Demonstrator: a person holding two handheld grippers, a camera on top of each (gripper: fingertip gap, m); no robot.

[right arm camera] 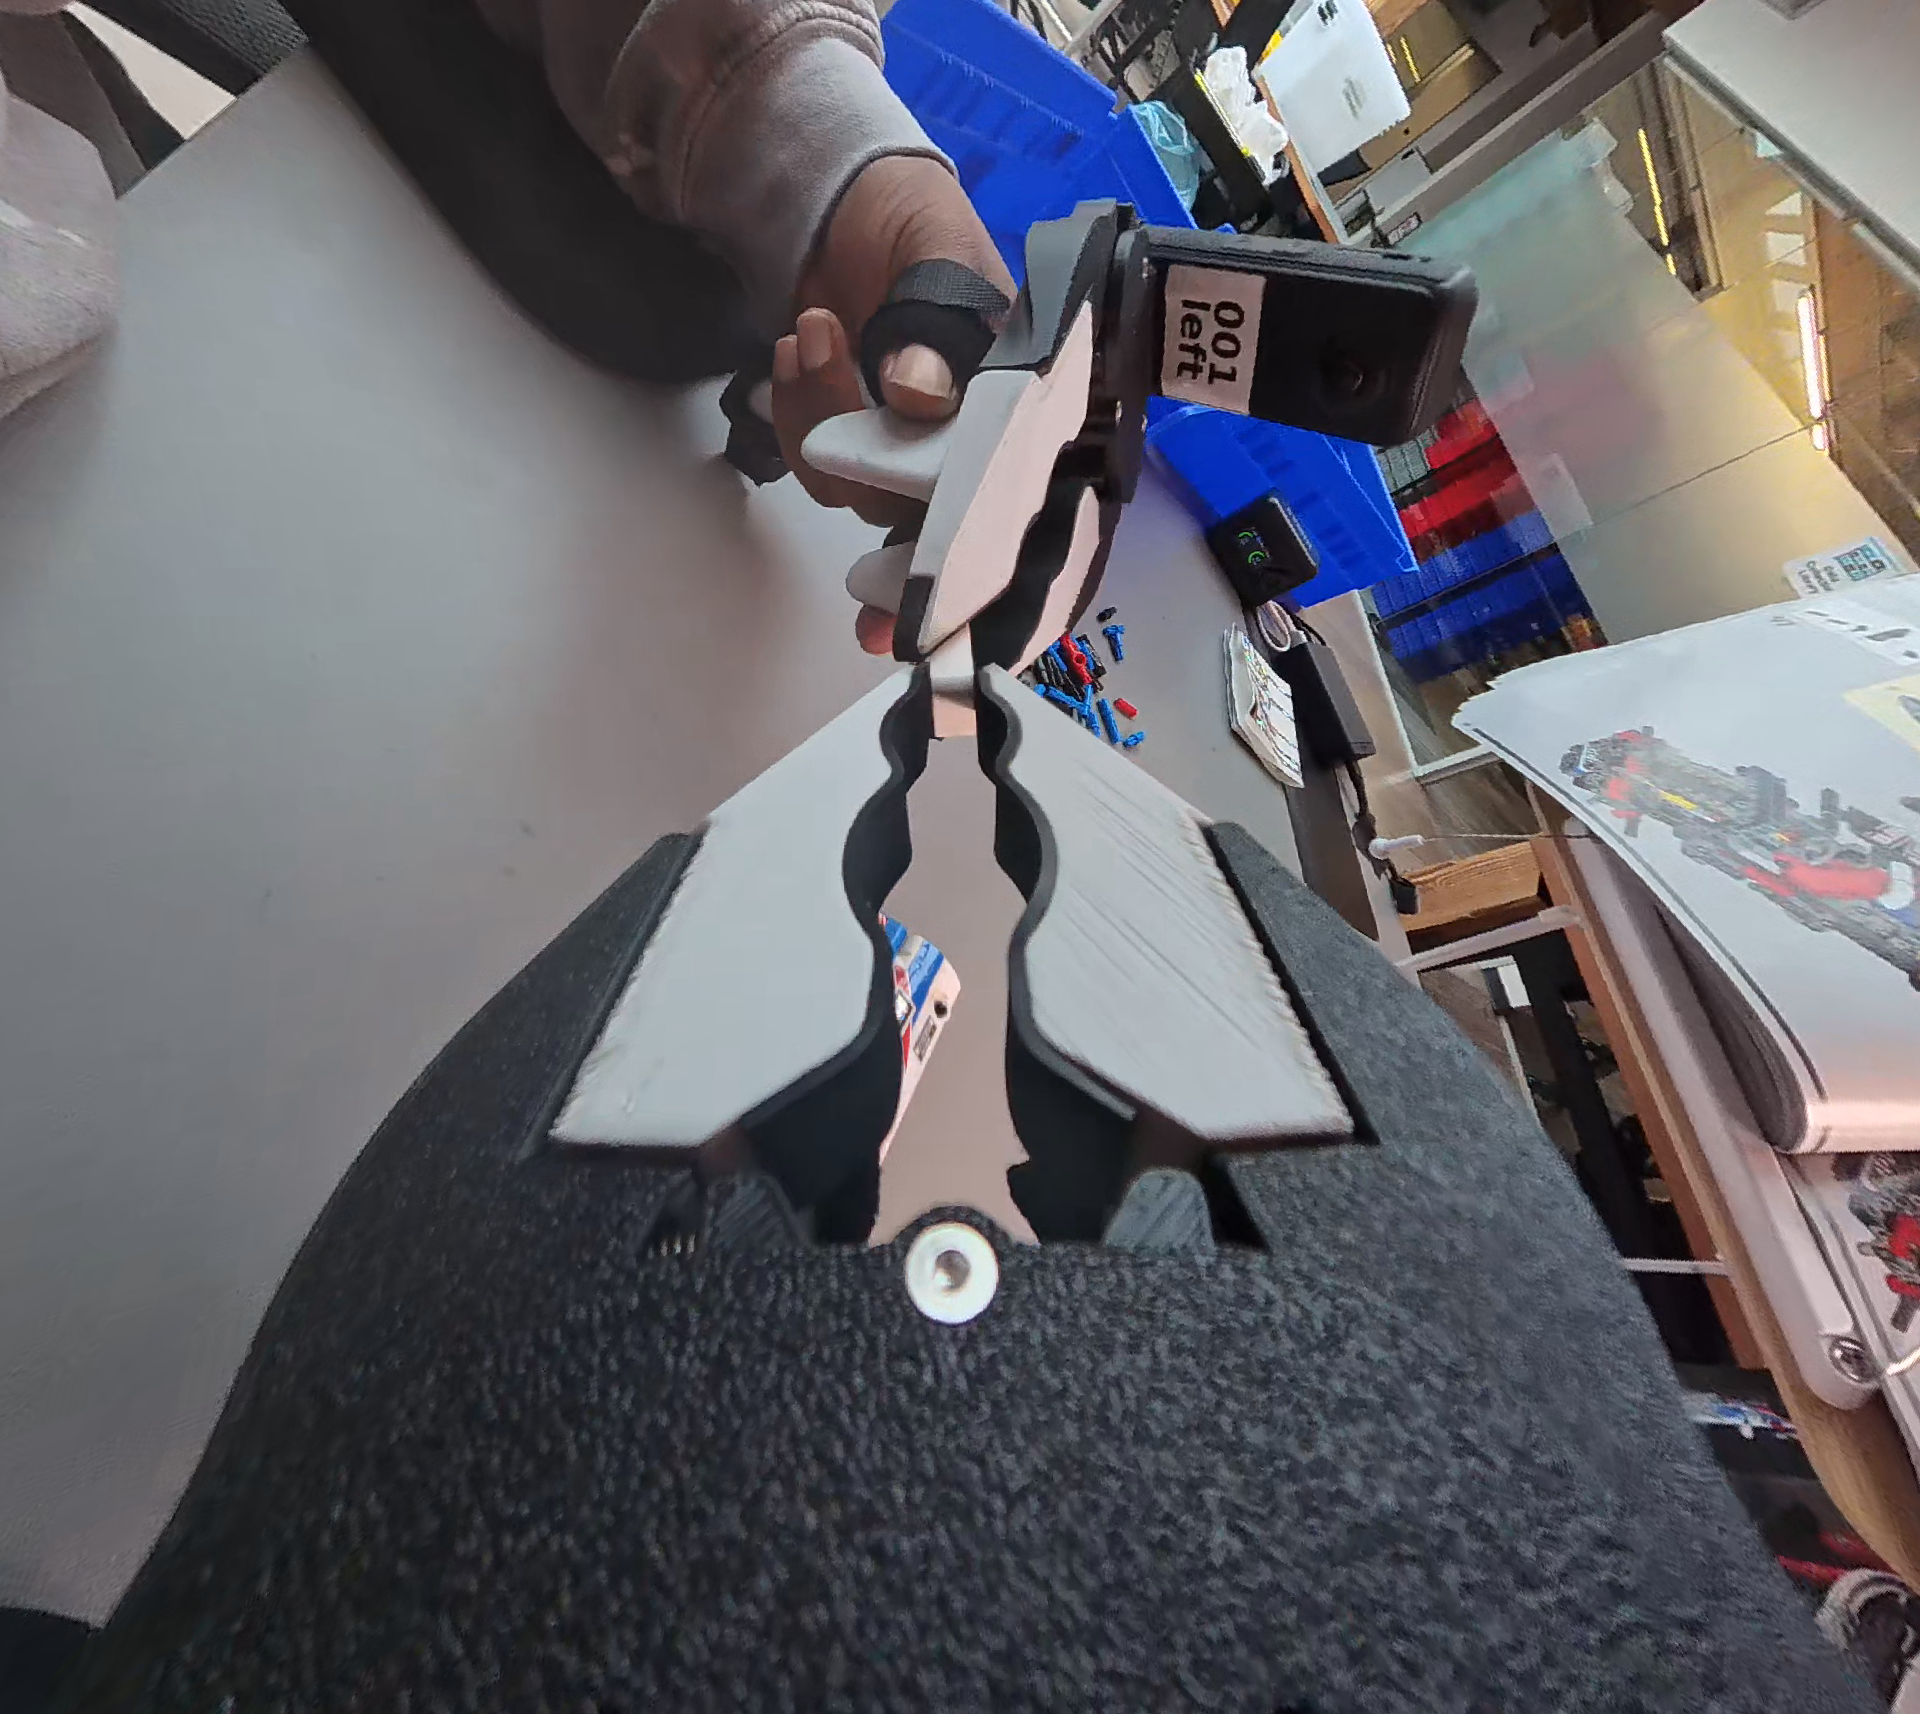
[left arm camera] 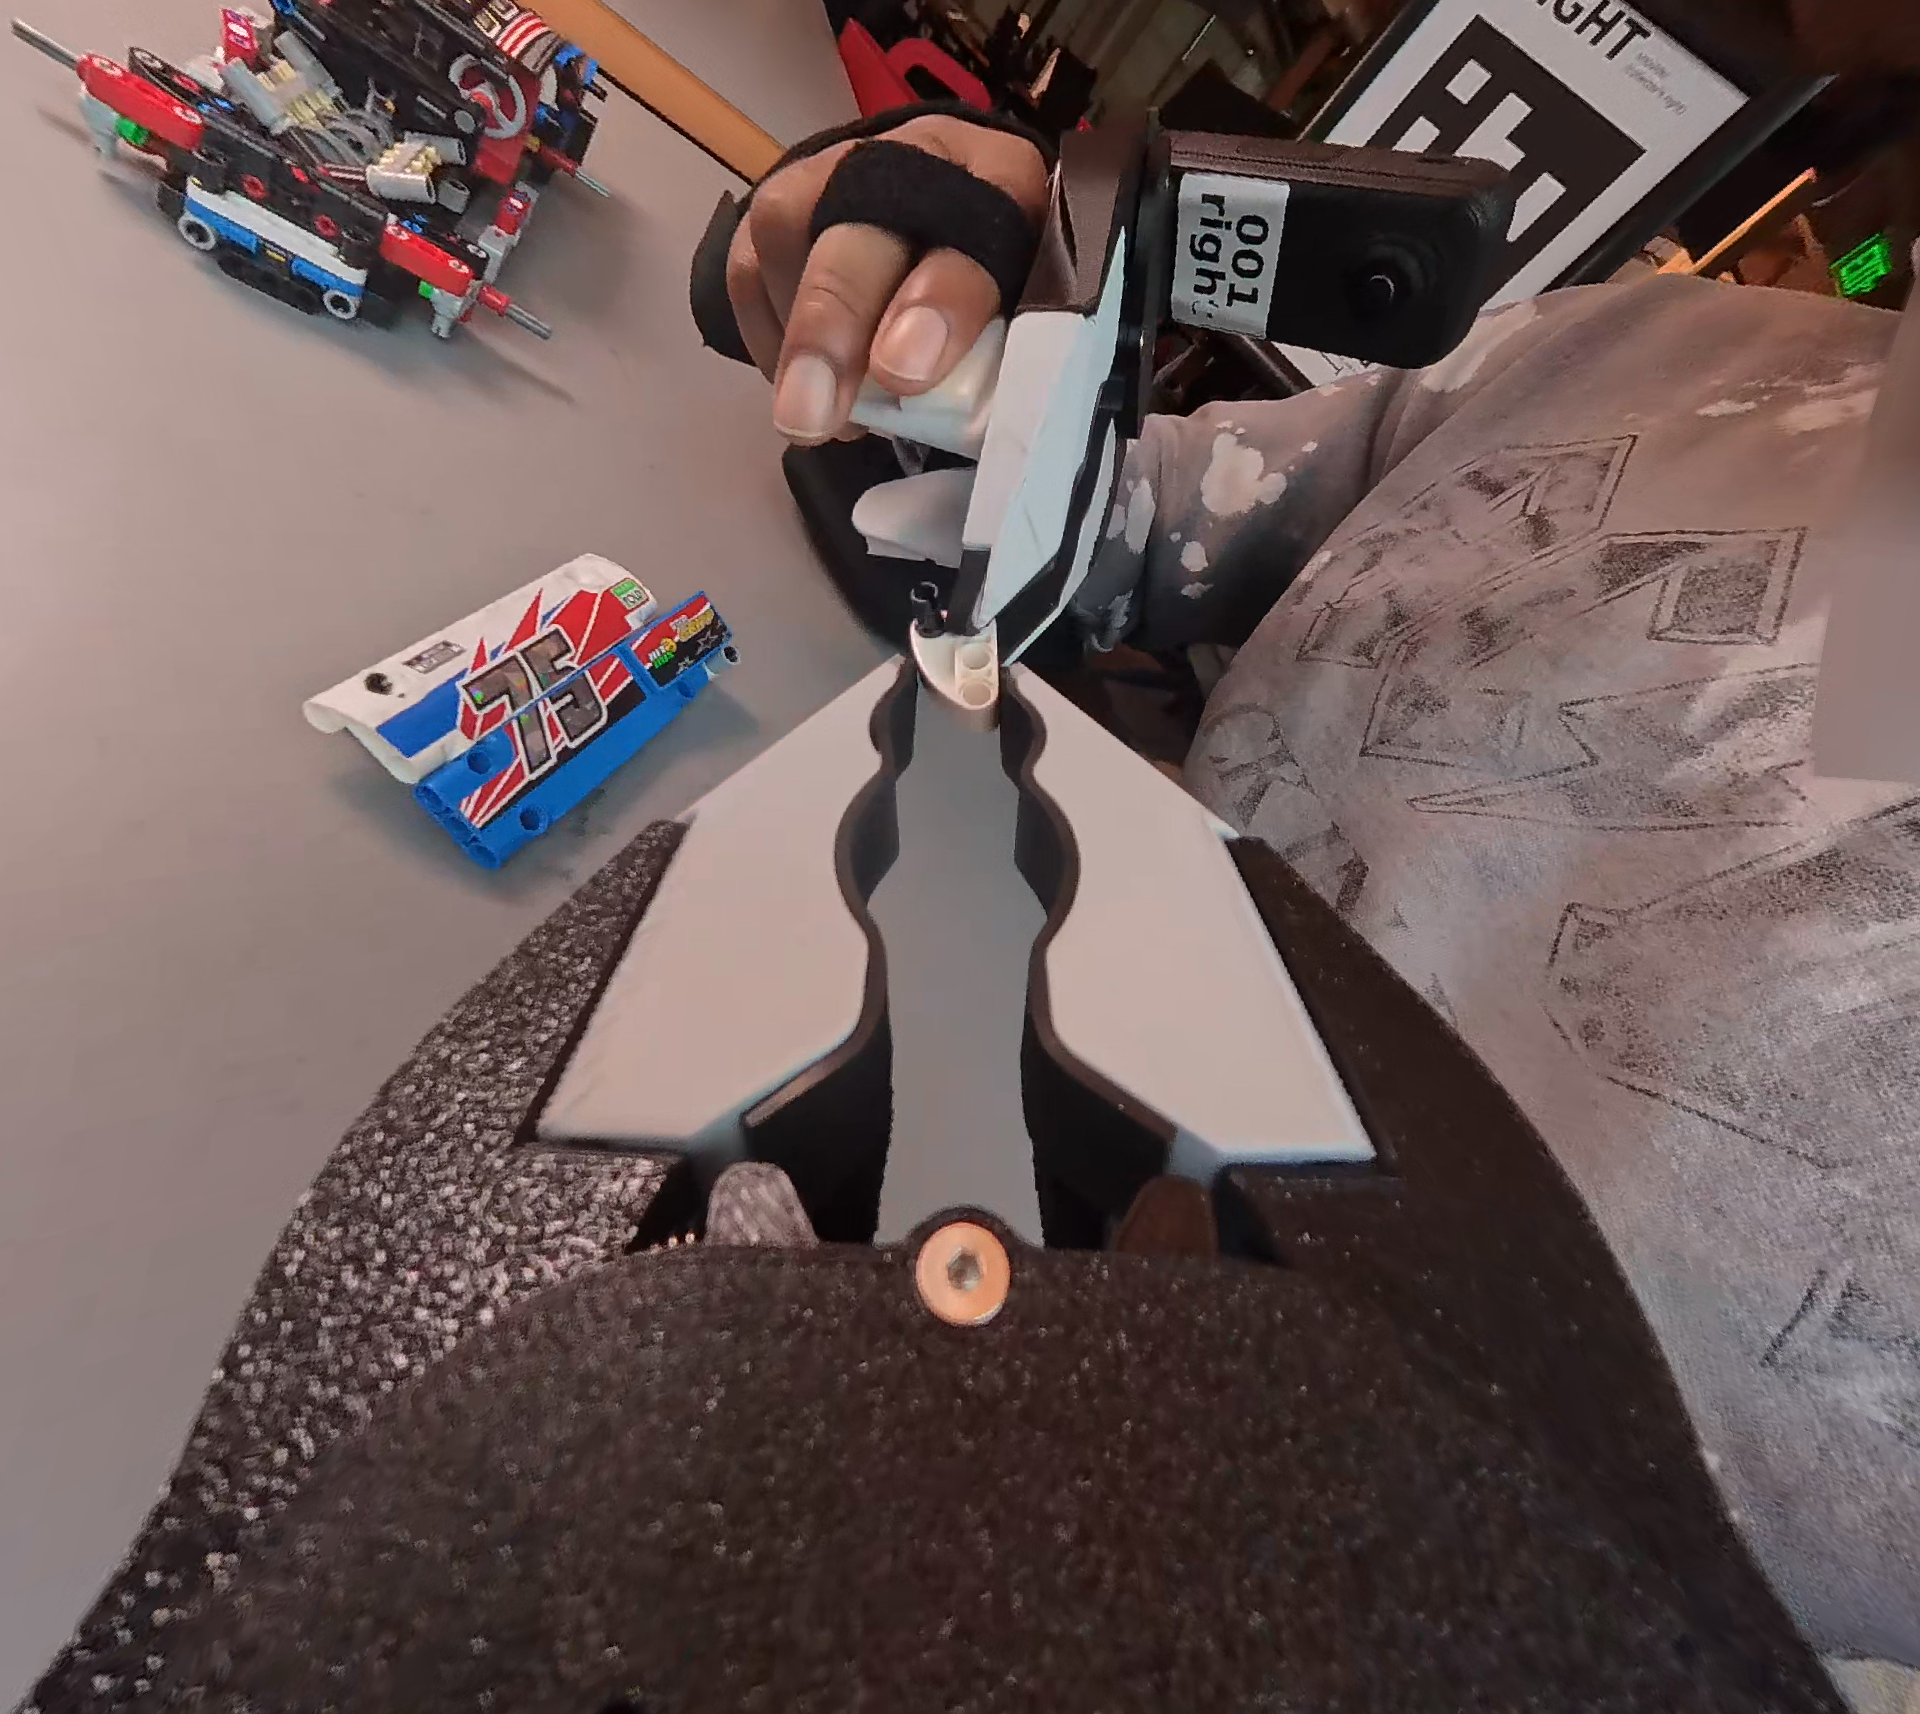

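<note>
- The left gripper [left arm camera: 956, 677] pinches a small white building-toy piece [left arm camera: 961, 675] with round holes at its fingertips, held above the grey table [left arm camera: 260, 989].
- The right gripper [left arm camera: 977, 615] meets it tip to tip; a small black pin [left arm camera: 925, 596] sits at its tips, touching the white piece. I cannot tell for sure whether its fingers are pressed on the pin or on the piece.
- Risk, as a judgement: both parts are tiny and held only at the very tips, so a slight twist or uneven push could flick either one loose.
- The table edge and the person's lap lie just beside the grippers, so a dropped part may fall off.
- Open table lies to the left, between a blue, white and red panel [left arm camera: 530, 708] and a part-built toy car [left arm camera: 343, 126] well apart.
- In the right wrist view, loose blue, red and black pins [right arm camera: 1086, 677] lie near.
</note>
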